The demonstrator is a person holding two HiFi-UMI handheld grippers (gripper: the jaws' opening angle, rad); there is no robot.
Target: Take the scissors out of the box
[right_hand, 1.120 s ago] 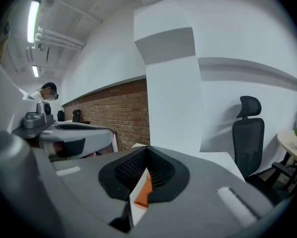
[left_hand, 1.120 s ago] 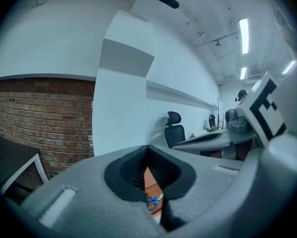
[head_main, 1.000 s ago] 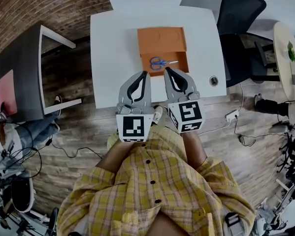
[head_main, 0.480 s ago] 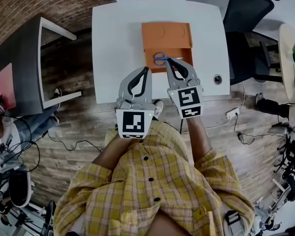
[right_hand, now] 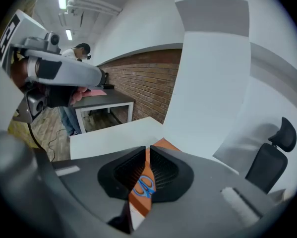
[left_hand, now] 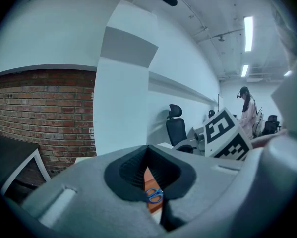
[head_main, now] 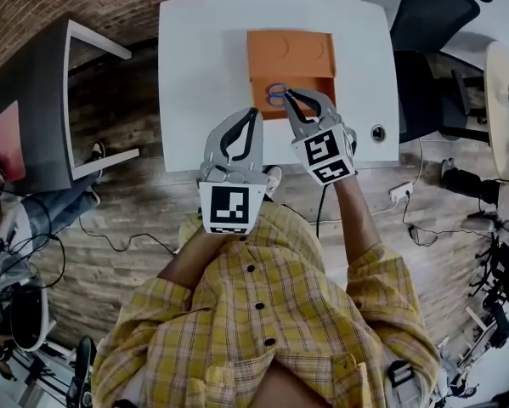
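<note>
- Scissors [head_main: 276, 97], blue-handled, lie inside the orange box [head_main: 291, 53] on the white table [head_main: 199, 75];
- right gripper [head_main: 289, 94] tilts down over the box, tips just beside the handles; its jaws have just been opening, a narrow slit apart, gripping nothing;
- left gripper [head_main: 252, 114] hangs clenched and empty, short of the box.

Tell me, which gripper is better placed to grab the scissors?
Right. The right gripper hovers at the scissors in the box, jaws just starting to open, nothing between them; the left gripper hangs short of the box.
</note>
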